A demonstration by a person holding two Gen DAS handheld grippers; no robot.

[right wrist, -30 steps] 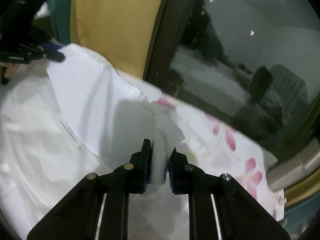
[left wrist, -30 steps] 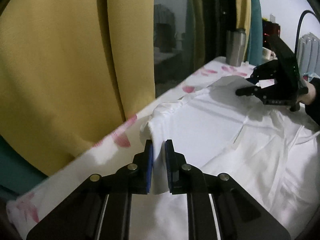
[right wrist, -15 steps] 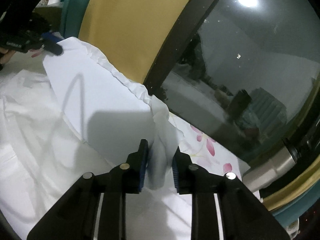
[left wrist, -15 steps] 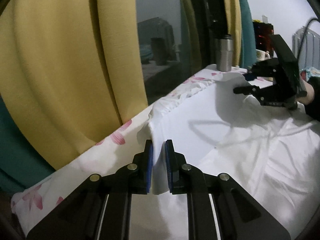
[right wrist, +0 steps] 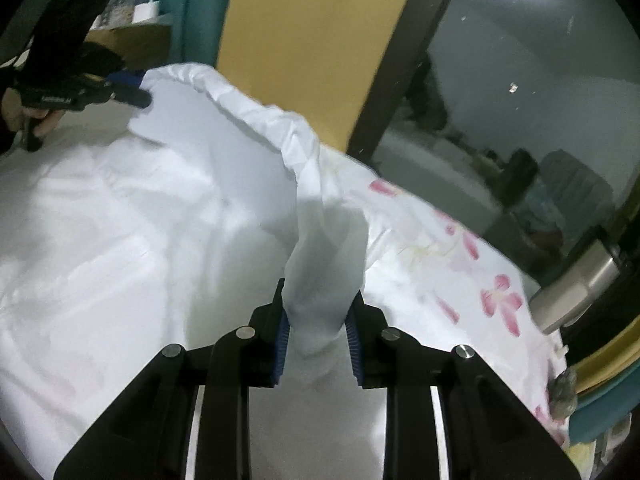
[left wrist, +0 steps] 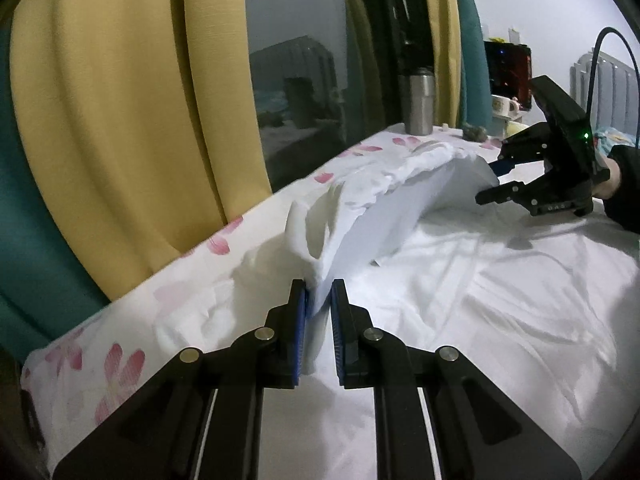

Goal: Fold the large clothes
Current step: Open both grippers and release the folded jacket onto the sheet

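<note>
A large white garment (left wrist: 460, 280) lies spread over the bed. My left gripper (left wrist: 319, 292) is shut on one corner of its gathered edge (left wrist: 400, 176) and holds it lifted off the bed. My right gripper (right wrist: 320, 304) has its jaws parted wider with the other corner of that edge (right wrist: 324, 272) still hanging between the pads. In the left wrist view the right gripper (left wrist: 496, 184) shows at the far right at the cloth's raised end. In the right wrist view the left gripper (right wrist: 136, 90) shows at the upper left on the same edge. The edge sags between them.
A flowered bed sheet (left wrist: 120, 364) covers the bed edge along a dark window (left wrist: 296, 92) with yellow curtains (left wrist: 112, 120). A steel tumbler (left wrist: 418, 100) stands on the sill, also at the right wrist view's right edge (right wrist: 576, 284). A mug (left wrist: 505, 105) sits beyond.
Both grippers have lifted the garment's edge higher and pulled it towards me over the rest of the cloth. The right gripper's jaws have parted wider; the edge now sags between the grippers.
</note>
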